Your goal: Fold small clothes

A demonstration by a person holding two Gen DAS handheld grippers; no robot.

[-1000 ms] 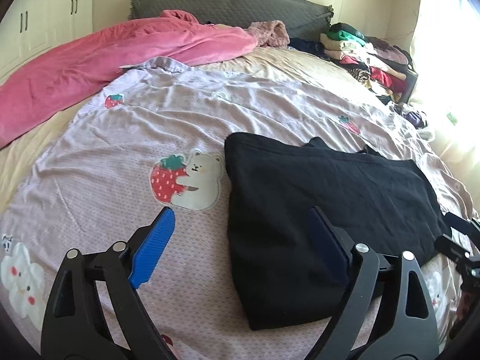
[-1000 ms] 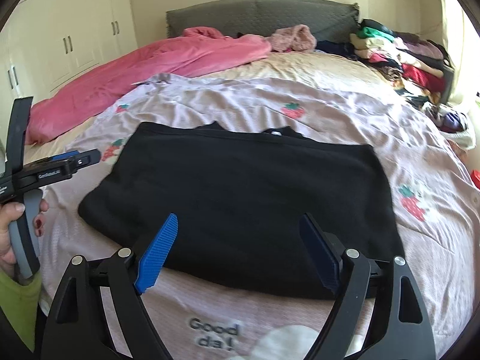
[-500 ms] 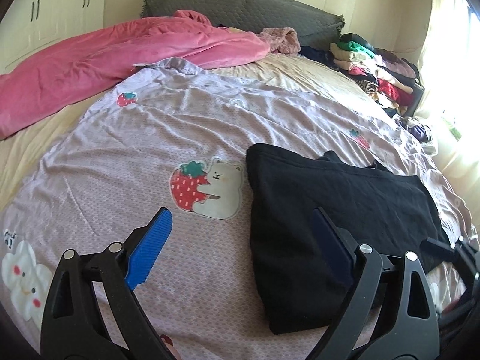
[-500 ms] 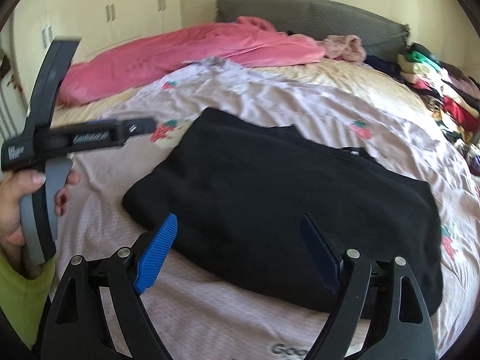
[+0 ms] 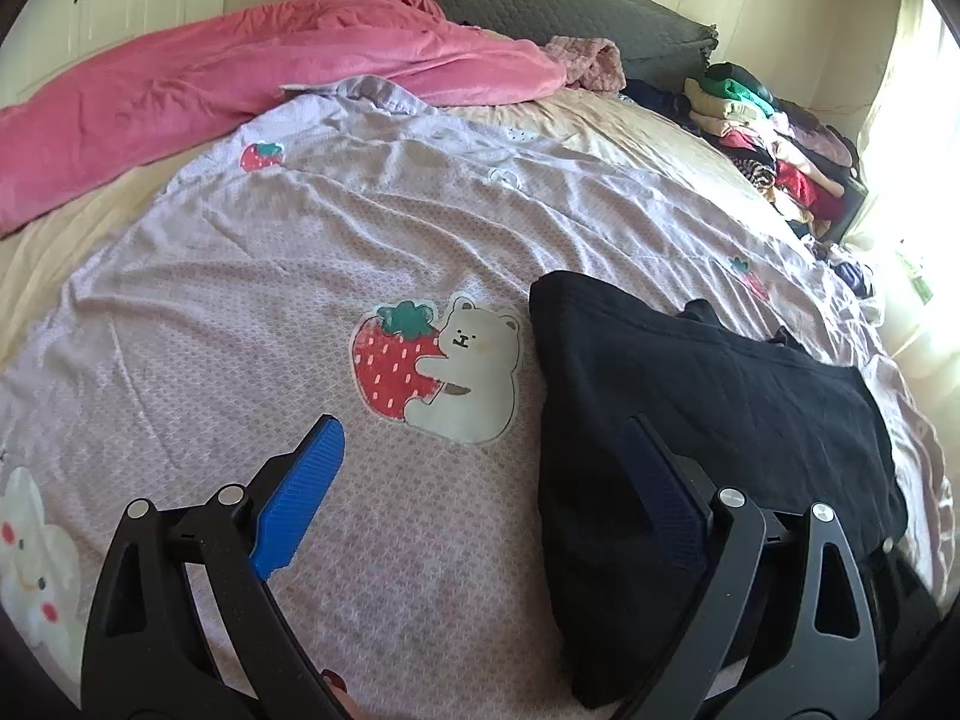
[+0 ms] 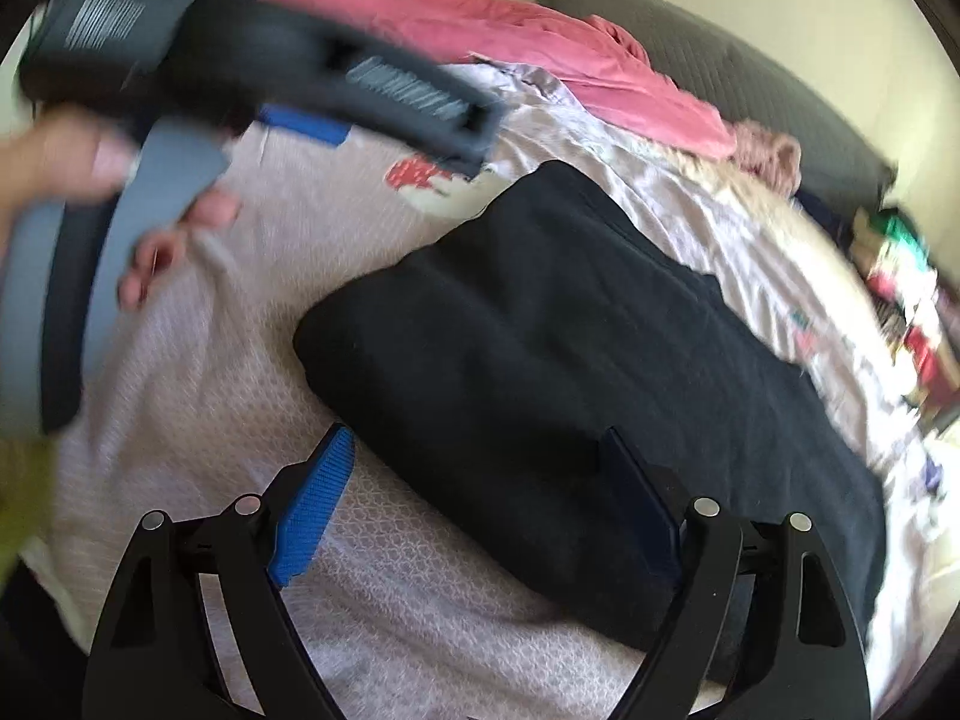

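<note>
Hovering low over the folded black garment (image 6: 570, 372), both tools (left tool (image 5: 480, 492), right tool (image 6: 474, 492)) gape, gripping nothing

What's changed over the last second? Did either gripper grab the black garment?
No grab. The right hand-held gripper swung left toward the garment's left end, bringing the left hand-held gripper close into its view; the left one drifted left too. Both jaws stayed open and empty. The black garment stayed folded flat on the bedspread.

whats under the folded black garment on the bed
The folded black garment lies flat on the lilac strawberry-and-bear printed sheet, which shows all around its edges. Whatever sits directly beneath the garment is covered and cannot be seen.
</note>
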